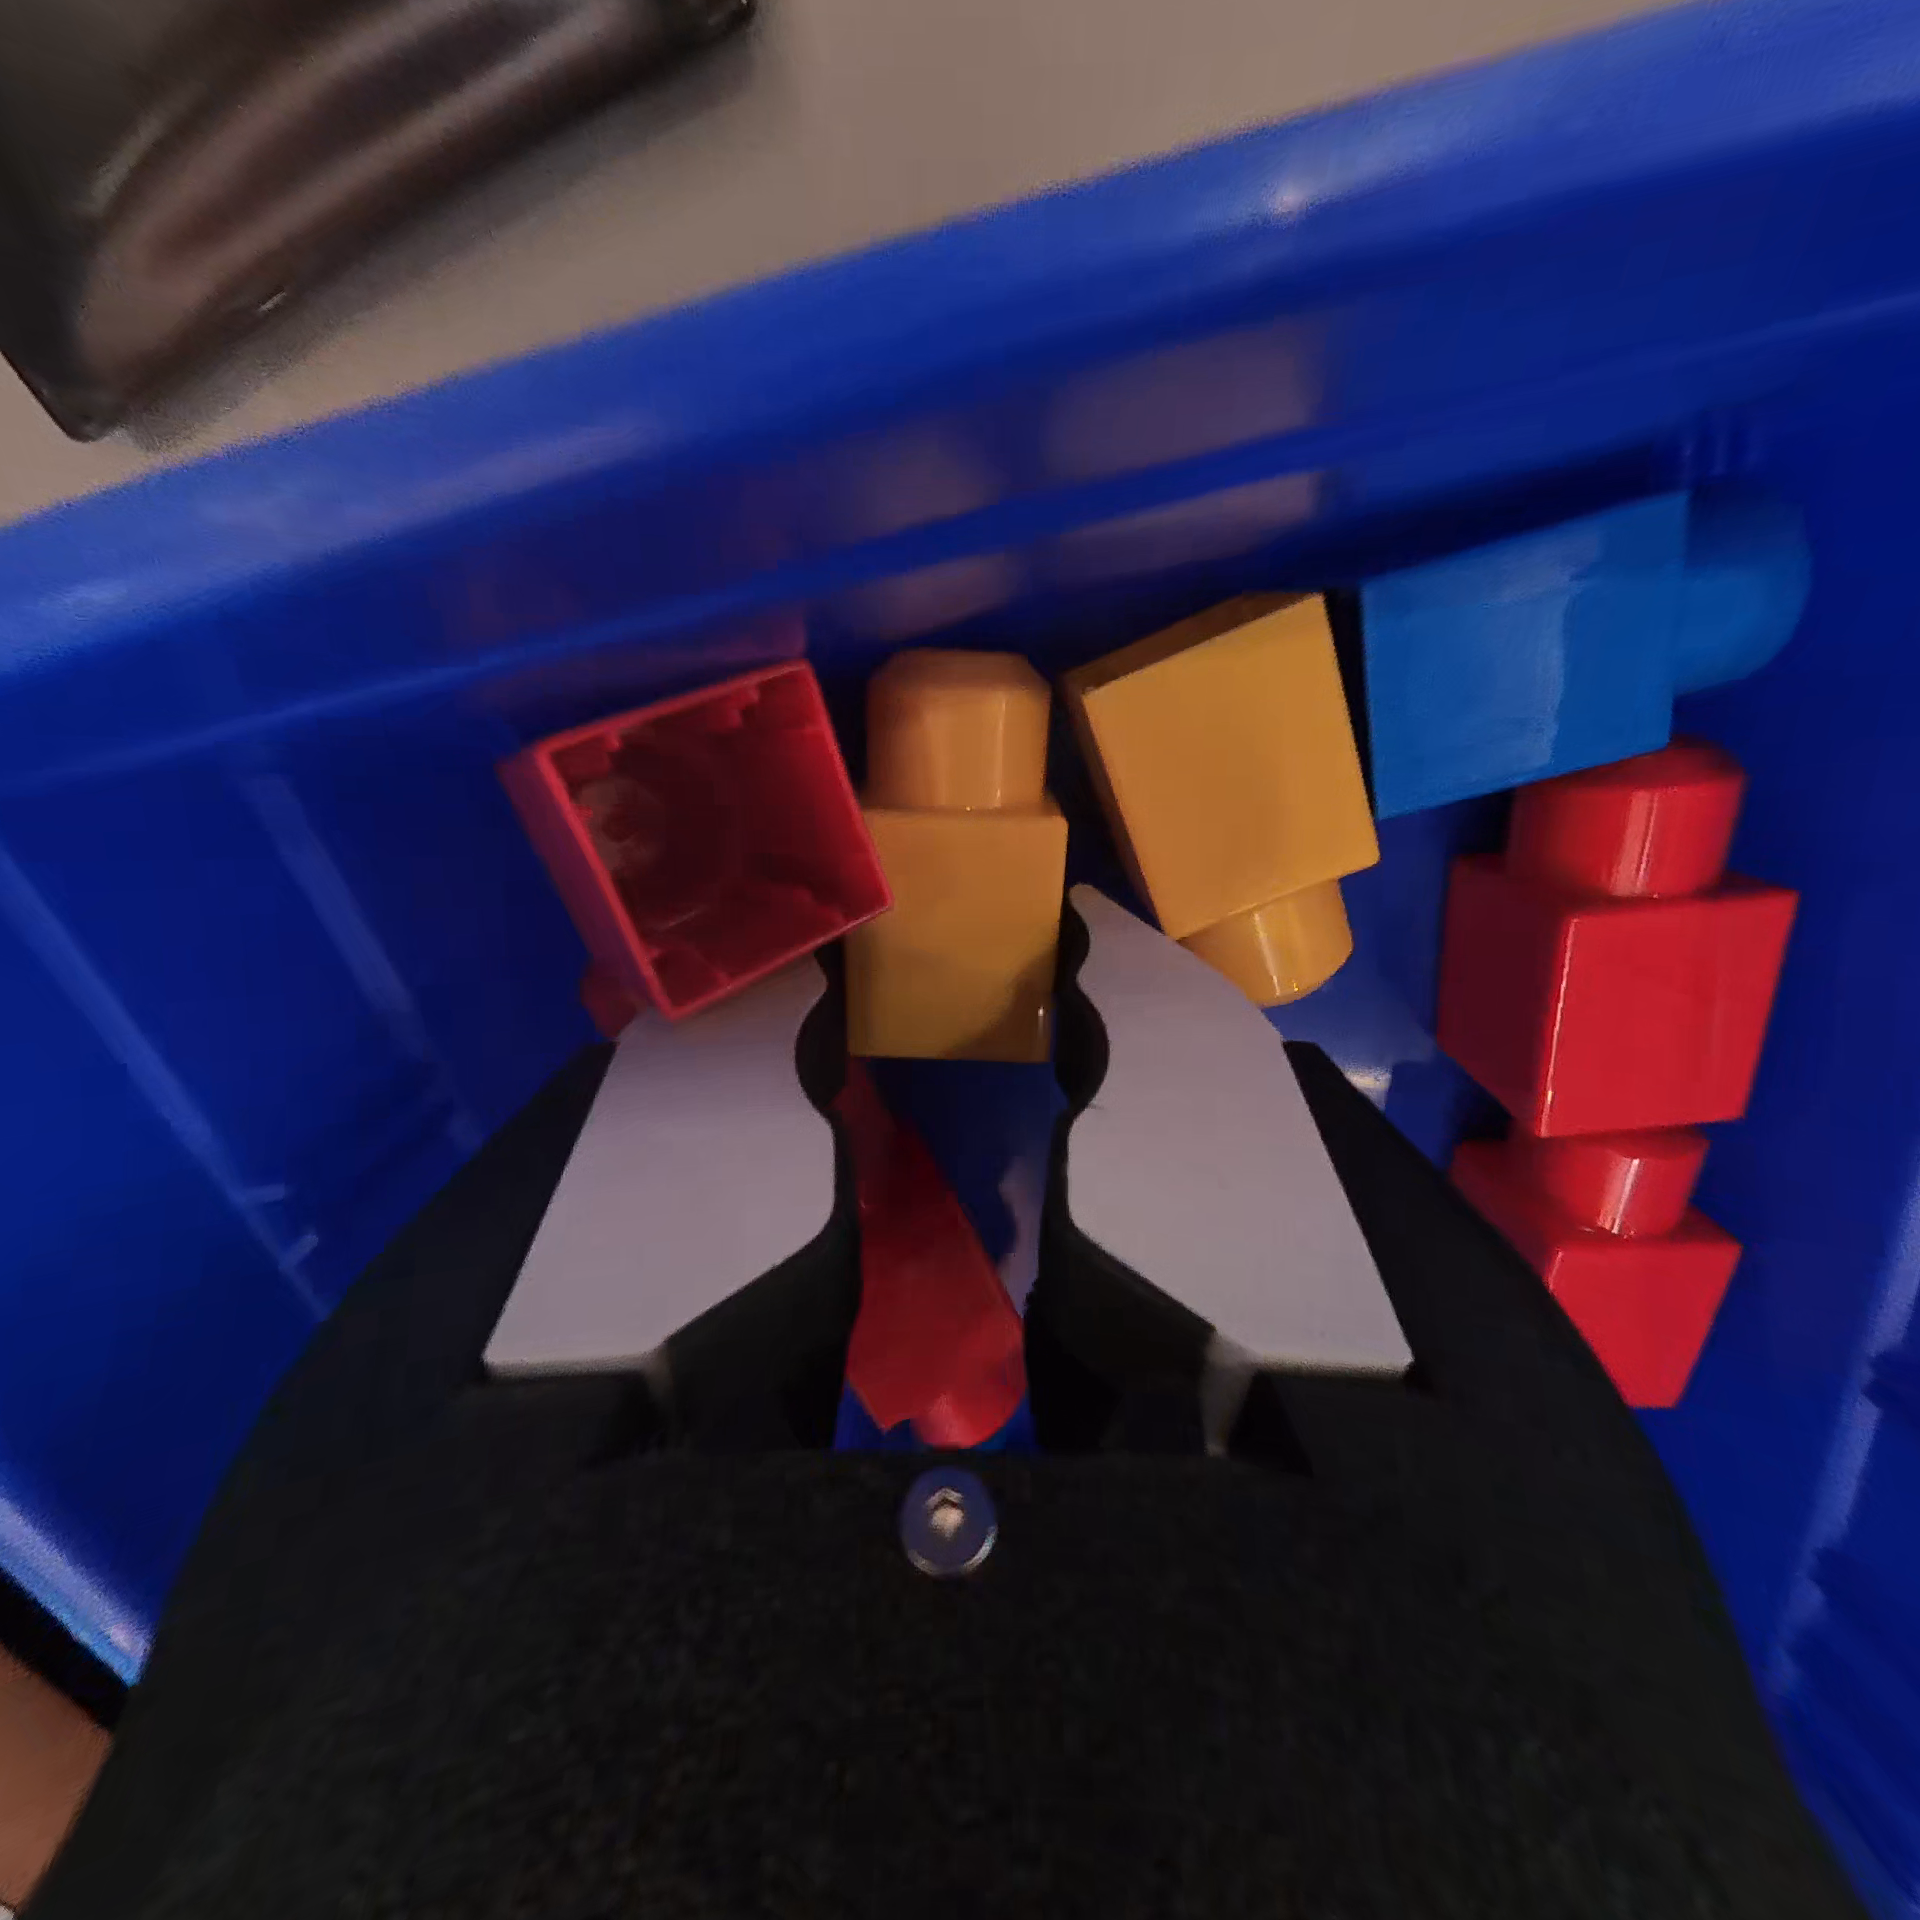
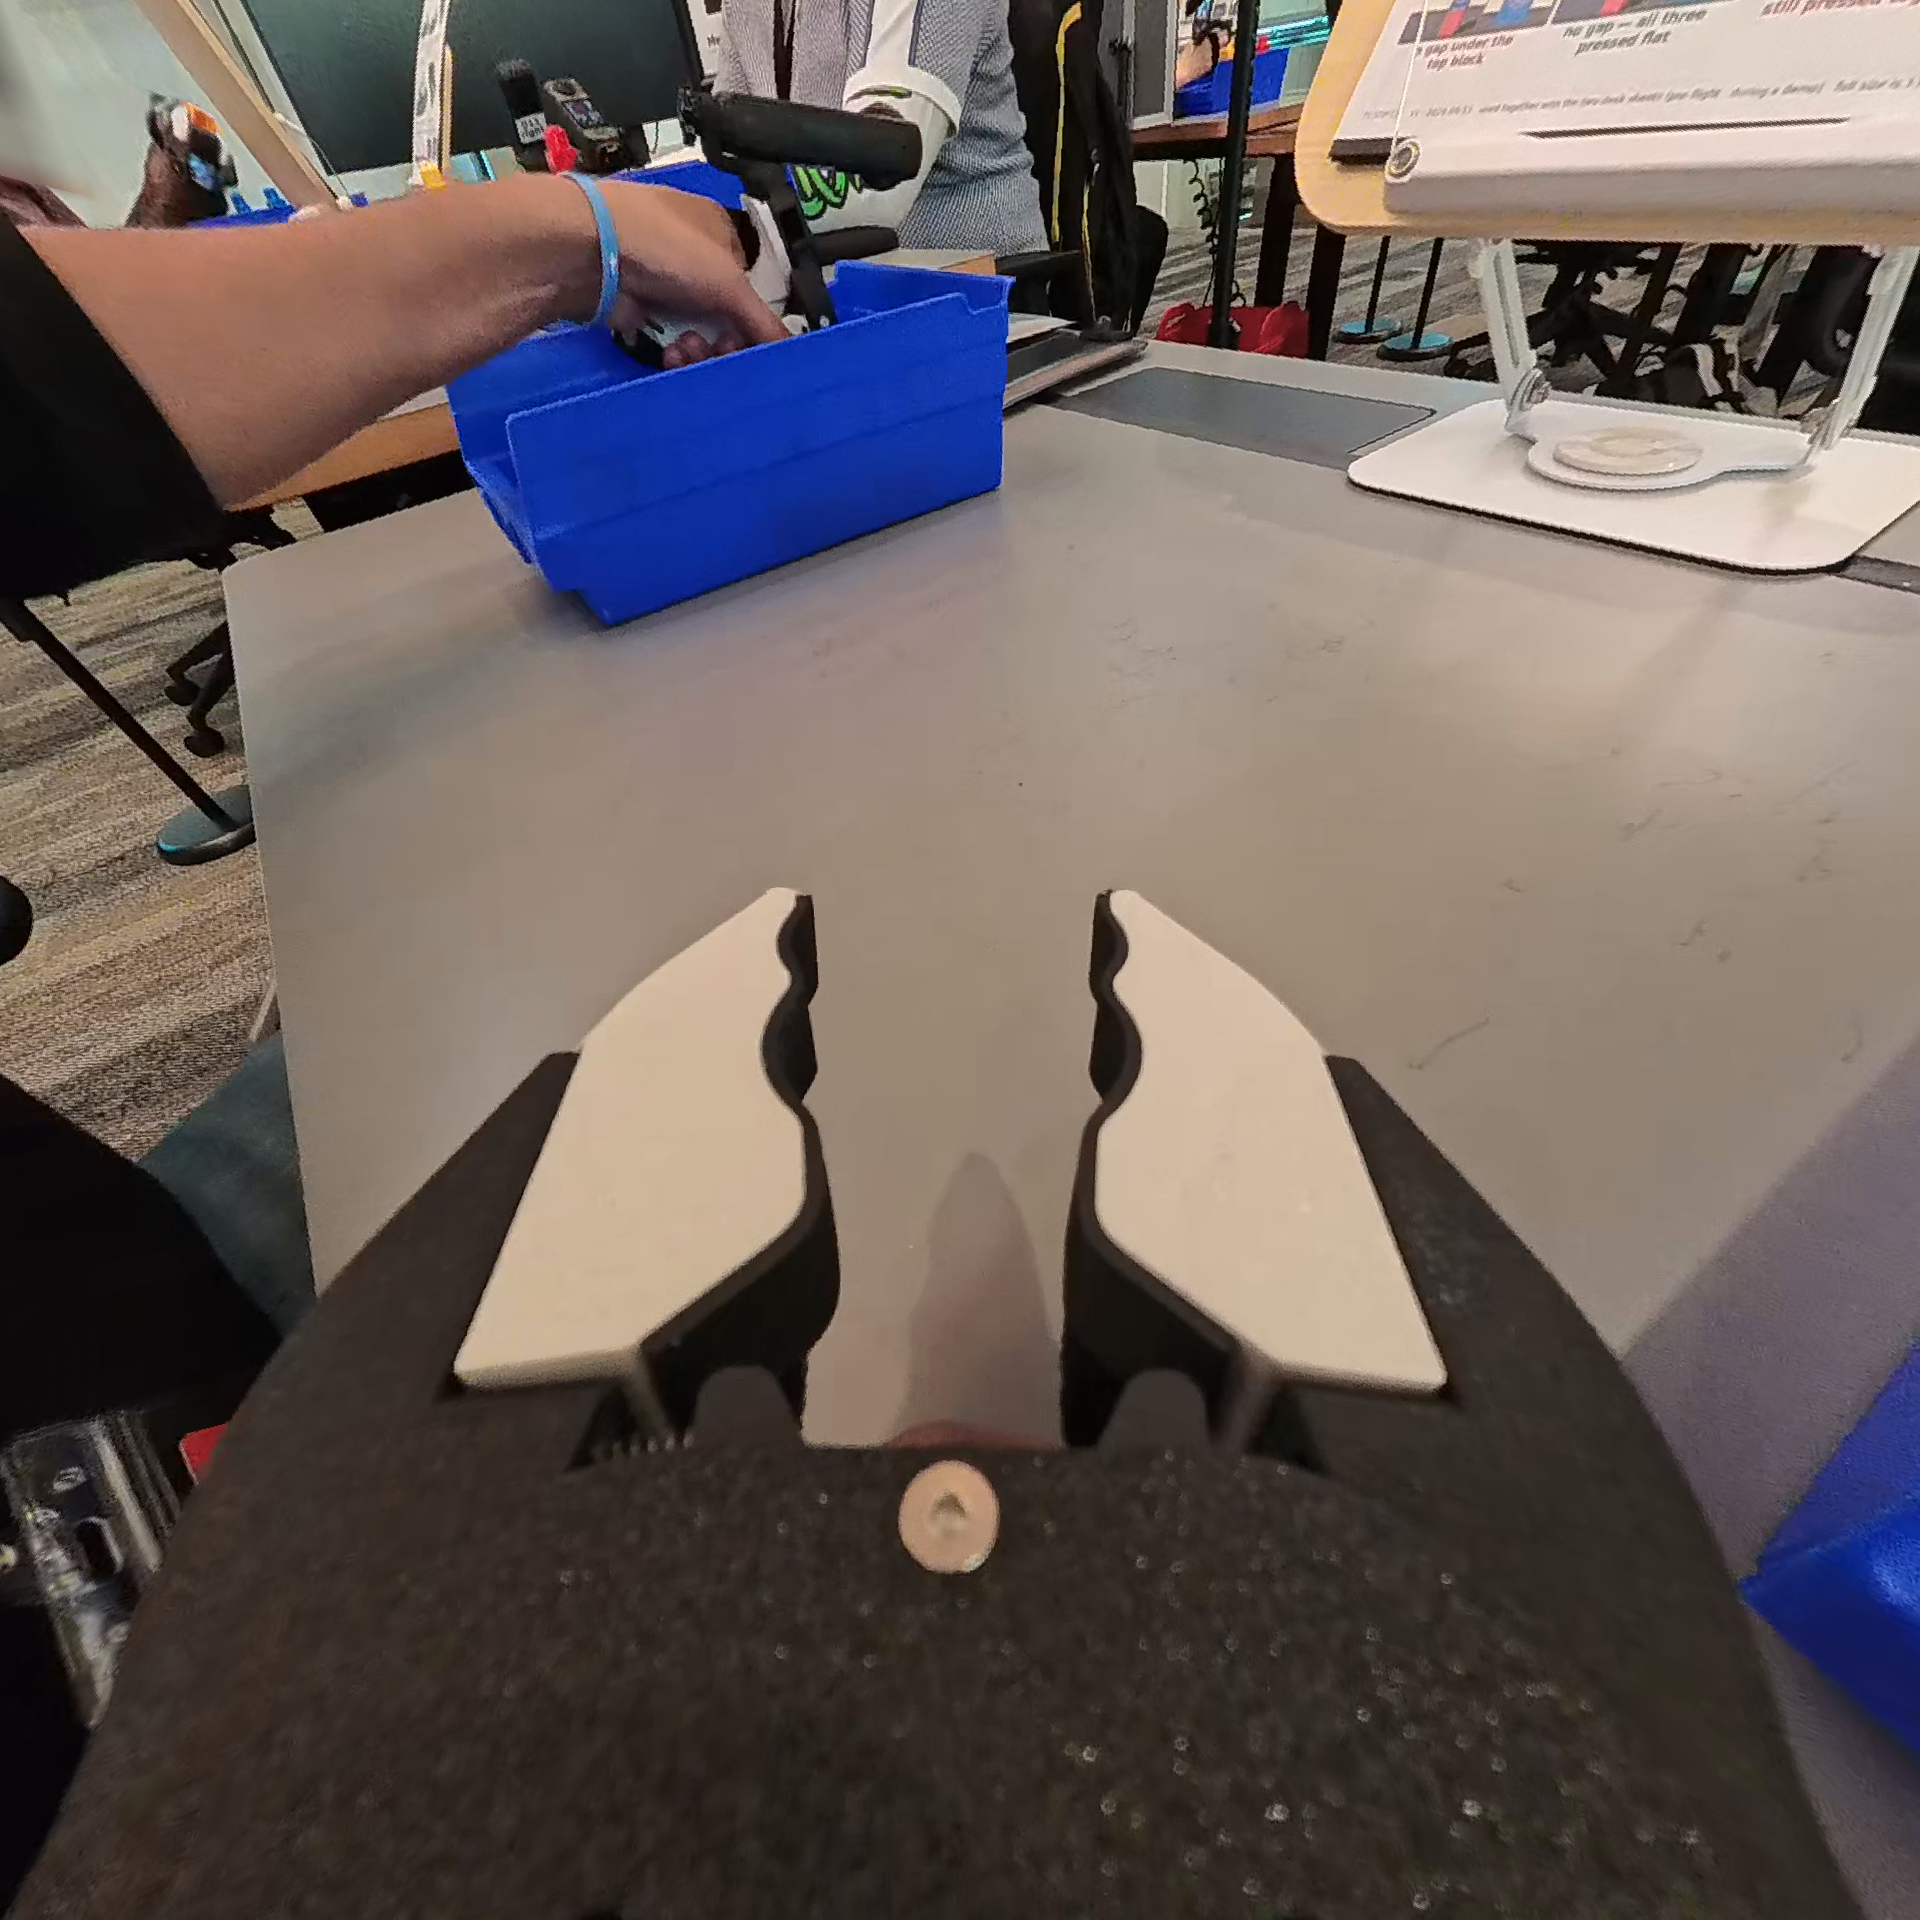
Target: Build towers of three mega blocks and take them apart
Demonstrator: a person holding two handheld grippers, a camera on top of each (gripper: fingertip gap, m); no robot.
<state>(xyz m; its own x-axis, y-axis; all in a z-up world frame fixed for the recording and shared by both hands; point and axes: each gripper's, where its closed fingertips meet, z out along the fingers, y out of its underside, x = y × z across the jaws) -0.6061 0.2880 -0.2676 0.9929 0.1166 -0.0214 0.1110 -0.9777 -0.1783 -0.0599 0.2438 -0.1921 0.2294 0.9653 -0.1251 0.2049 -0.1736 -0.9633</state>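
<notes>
In the left wrist view my left gripper is down inside the blue bin, with its jaws closed against both sides of an orange block that lies with its stud pointing away. Around it lie a red block with its hollow side up, a second orange block, a blue block and two joined red blocks. Another red block lies under the fingers. In the right wrist view my right gripper is open and empty above the grey table.
The right wrist view shows the blue bin at the table's far left, with a person's arm reaching into it. A white stand is at the far right. A blue object is at the near right edge. A black object lies beyond the bin. About 55 cm separates my left fingertips from my right.
</notes>
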